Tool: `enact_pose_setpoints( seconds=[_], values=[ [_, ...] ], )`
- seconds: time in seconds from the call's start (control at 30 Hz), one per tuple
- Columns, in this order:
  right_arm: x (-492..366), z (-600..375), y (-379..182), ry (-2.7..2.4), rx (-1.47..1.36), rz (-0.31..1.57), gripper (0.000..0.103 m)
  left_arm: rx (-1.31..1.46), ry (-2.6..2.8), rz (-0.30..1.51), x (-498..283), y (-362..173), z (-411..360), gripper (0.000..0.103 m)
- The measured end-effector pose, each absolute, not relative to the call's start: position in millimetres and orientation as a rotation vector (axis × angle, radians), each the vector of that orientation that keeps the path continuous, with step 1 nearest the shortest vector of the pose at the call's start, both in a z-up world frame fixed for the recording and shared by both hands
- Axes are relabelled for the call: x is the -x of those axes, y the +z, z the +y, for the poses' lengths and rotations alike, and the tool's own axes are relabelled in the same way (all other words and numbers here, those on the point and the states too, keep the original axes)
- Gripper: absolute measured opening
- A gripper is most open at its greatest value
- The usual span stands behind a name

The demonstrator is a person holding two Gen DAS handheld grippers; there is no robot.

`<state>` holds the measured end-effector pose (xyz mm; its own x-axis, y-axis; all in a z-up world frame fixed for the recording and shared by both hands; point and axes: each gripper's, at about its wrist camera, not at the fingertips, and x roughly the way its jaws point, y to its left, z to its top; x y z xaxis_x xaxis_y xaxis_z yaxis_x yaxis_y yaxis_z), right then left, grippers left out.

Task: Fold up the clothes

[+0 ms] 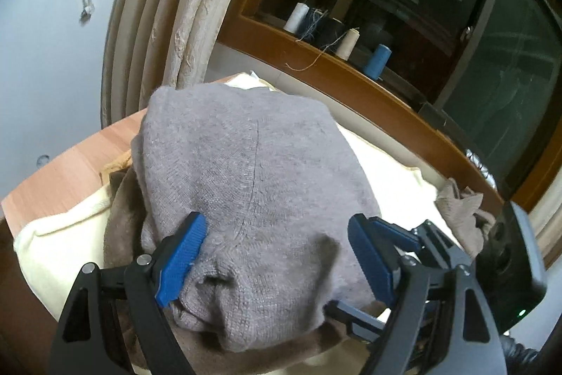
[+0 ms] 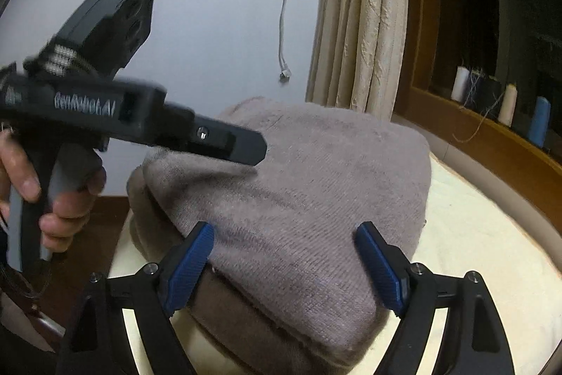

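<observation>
Two hand-held grippers are hovering over a folded grey sweater [image 1: 246,171] as a clothes-folding session is nearing a tidy finish. Nearest the lens, the left gripper [image 1: 277,255] is spreading its jaws wide apart, blue pads [image 1: 182,262] flanking the sweater's near edge without pinching it; a small pucker of knit is sitting between them. The right gripper [image 2: 284,266] is doing the same at the near right corner, jaws apart and holding nothing. In the right wrist view a hand [image 2: 52,195] is gripping the left tool's handle on the left.

The sweater is lying in a compact bundle on top of a brown garment [image 2: 224,311], which in turn is resting on a cream cloth [image 2: 484,252] covering the table [image 1: 70,160]. Further right a crumpled beige piece [image 1: 463,209] is waiting on the cloth.

Judging from the layout, the step in hand appears to be settling or squaring the bundle. Doing it well probably means lowering both sets of jaws evenly, pressing the near edge flat rather than dragging it, and keeping the brown layer underneath undisturbed so the stack is not skewed.

Beyond, a curtain [image 1: 189,23] is hanging beside a wooden sill where thread spools [image 1: 347,43] are standing in a row, and a cable [image 2: 286,23] is dangling down the pale wall.
</observation>
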<state>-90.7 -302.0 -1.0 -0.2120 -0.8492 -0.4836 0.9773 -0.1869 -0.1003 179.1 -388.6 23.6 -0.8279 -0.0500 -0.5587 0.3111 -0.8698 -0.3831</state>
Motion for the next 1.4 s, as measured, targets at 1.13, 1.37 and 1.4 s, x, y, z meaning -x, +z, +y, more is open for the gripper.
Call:
enact_pose_setpoints(
  seconds=[1.13,1.37,1.4],
  values=[
    [-12.0,-128.4,43.9,-1.984,-0.459,0.246,0.087,-0.654,-2.441,0.206,-254.9,51.4,-266.0,0.103],
    [-33.7,-106.1,43.9,-2.01,-0.461,0.284,0.087,-0.681,-2.477,0.187,-254.3,45.8,-258.1,0.103],
    [-35.0,-102.6,44.0,-2.019,-0.464,0.287,0.087,-0.684,-2.486,0.185,-253.5,45.1,-255.8,0.103]
  ],
)
